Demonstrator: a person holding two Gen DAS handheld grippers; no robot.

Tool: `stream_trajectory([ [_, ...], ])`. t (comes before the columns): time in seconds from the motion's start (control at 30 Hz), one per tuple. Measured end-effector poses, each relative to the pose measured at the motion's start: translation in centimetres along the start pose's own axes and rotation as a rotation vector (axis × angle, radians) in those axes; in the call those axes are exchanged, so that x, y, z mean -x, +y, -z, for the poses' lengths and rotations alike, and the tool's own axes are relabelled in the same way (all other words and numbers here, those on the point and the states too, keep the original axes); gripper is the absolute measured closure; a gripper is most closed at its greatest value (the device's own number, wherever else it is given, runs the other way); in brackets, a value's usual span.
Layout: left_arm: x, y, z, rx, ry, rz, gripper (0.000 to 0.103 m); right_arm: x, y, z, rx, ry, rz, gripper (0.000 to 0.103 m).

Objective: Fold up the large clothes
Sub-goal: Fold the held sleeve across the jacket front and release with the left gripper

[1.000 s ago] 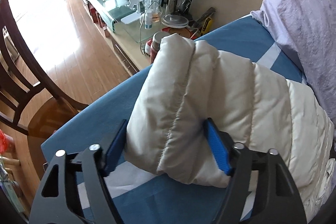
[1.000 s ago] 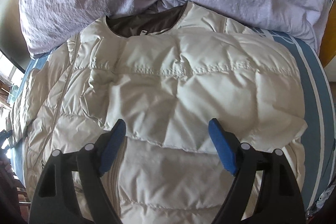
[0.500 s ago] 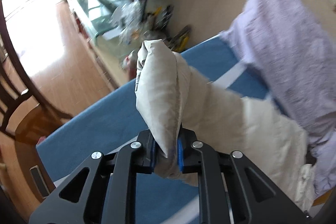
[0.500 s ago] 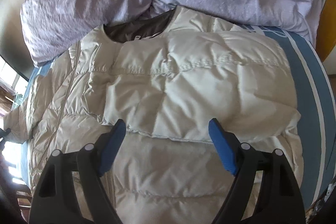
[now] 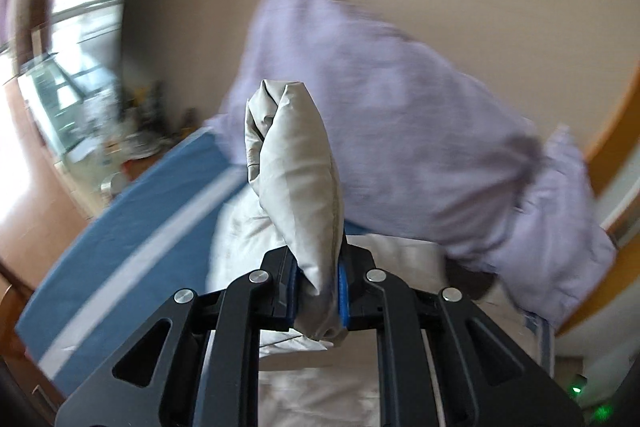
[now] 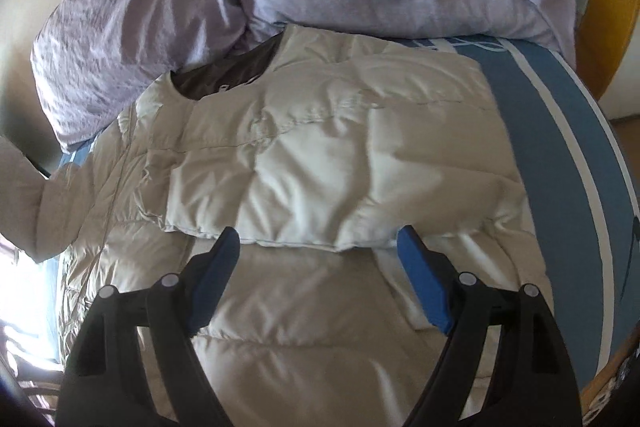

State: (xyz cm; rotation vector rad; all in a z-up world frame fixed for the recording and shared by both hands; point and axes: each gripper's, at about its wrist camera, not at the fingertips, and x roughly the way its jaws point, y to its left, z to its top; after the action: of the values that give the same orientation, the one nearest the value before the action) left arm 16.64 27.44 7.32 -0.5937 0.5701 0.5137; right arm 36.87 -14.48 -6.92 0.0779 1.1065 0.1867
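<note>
Cream quilted jacket [image 6: 320, 167], one sleeve [image 5: 296, 187] lifted.

Daylit fisheye views, left one motion-blurred.

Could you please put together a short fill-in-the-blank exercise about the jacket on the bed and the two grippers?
1. The left gripper is shut on the jacket's ____.
2. The right gripper hovers with its jaws ____ over the cream jacket.
3. The jacket lies on a bedsheet that is ____ with white stripes.
4. Just beyond the jacket's collar lie lilac ____.

Missing words: sleeve; open; blue; pillows
</note>
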Motion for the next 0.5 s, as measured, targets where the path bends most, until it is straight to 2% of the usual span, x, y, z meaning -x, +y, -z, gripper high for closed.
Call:
stream_trajectory([
  [0.23, -1.8, -10.0, 1.7, -0.137, 0.048, 0.203, 0.089, 0.8, -3.5, 0.9, -0.073, -0.012, 0.021, 0.022],
  [0.33, -3.3, -13.1, 3.1, -0.185, 0.094, 0.254, 0.089, 1.2, -5.1, 1.3, -0.112, -0.017, 0.036, 0.022],
  [0.5, -6.3, -16.8, 6.9, -0.236, 0.198, 0.292, 0.089, 1.6, -6.6, 2.0, -0.14, -0.024, 0.04, 0.022],
])
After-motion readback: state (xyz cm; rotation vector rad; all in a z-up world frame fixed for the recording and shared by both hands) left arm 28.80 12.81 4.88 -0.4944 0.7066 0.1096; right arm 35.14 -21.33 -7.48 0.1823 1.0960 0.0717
